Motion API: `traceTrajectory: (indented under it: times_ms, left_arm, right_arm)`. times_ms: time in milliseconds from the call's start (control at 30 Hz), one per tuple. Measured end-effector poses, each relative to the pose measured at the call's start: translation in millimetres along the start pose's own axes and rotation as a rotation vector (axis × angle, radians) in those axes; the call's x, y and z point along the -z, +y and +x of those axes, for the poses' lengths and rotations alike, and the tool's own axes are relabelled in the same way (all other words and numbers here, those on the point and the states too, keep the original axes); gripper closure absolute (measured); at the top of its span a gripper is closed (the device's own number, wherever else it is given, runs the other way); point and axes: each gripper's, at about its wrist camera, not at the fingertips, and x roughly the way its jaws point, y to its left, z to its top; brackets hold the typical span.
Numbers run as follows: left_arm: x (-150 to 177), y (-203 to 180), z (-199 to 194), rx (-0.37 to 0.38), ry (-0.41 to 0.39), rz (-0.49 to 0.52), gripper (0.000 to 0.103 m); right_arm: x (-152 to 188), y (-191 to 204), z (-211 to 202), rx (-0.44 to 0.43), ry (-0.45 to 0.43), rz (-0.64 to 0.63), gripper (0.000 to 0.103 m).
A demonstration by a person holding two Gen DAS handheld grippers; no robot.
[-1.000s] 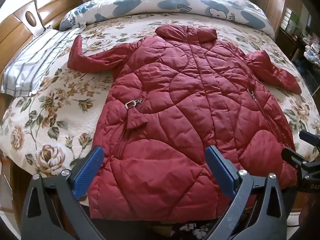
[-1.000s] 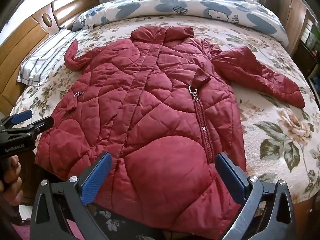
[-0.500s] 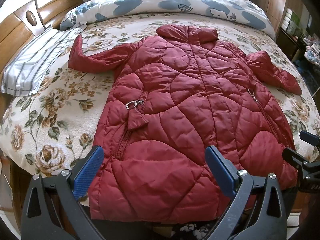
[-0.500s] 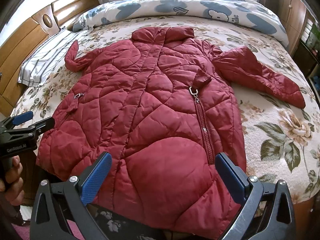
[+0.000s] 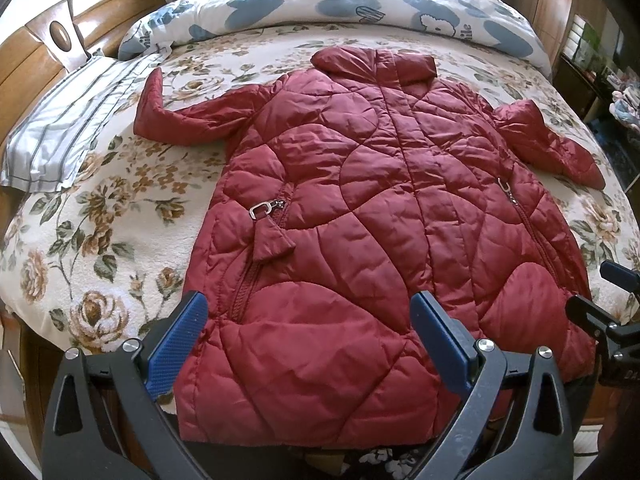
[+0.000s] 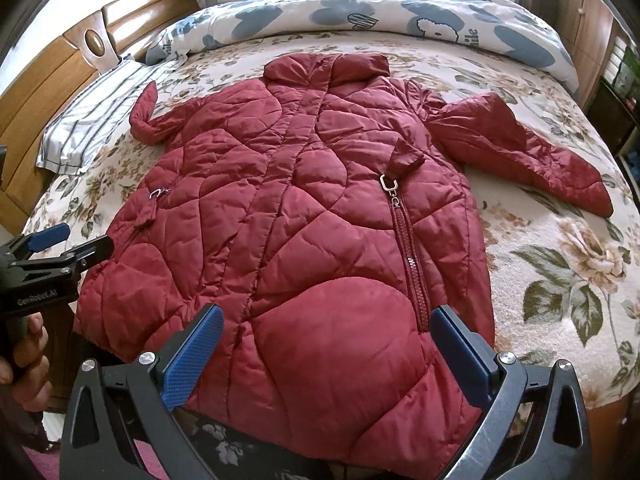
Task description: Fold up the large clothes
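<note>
While both grippers hover spread apart, a red quilted coat point(image 5: 360, 240) lies flat on the bed point(image 5: 100, 240).
Left gripper point(image 5: 308, 344) and right gripper point(image 6: 324, 352) hold nothing, above the coat's hem at the bed's near edge.

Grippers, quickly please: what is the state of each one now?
Left gripper: open, holding nothing, above the red coat hem.
Right gripper: open, holding nothing.

The quilted coat point(image 5: 360, 240) is deep red with silver zipper pulls. The bedspread point(image 5: 100, 248) is cream with brown roses and green leaves. The duvet point(image 5: 360, 4) is white with blue-grey blotches, the pillow point(image 5: 68, 128) white with grey stripes. The headboard point(image 6: 48, 76) is brown wood.
</note>
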Motion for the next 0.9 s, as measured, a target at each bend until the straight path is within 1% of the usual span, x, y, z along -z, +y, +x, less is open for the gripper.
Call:
traceTrajectory:
  times_ms: [167,433,567,600,700,833,900]
  left_arm:
    - [-1,0,6,0.001,0.001,-0.001,0.001]
    - [2,4,14,0.002,0.002,-0.001,0.001]
    - [1,1,14,0.001,-0.001,0.001,0.001]
    - [-2,1,18,-0.025,0.011,0.016,0.001]
    - [-2,0,18,-0.030,0.011,0.019,0.001]
    - [-7,2,22,-0.101,0.045,0.056,0.001]
    - [-10,4,24,-0.078,0.045,0.037,0.001]
  right_arm:
    - [0,-1,0,-0.013,-0.029,0.006,0.000]
    - [-2,-2,2,-0.006,-0.009,0.004,0.000]
    - [-3,-1,2,-0.010,-0.015,0.004,0.000]
    - [-4,-1,2,-0.013,-0.017,0.007,0.000]
    - [-5,0,3,-0.015,-0.017,0.010,0.000]
    - [-10,-9,6,-0.033,-0.005,0.037,0.000]
    - [-10,-12,7,-0.038,-0.004,0.048,0.000]
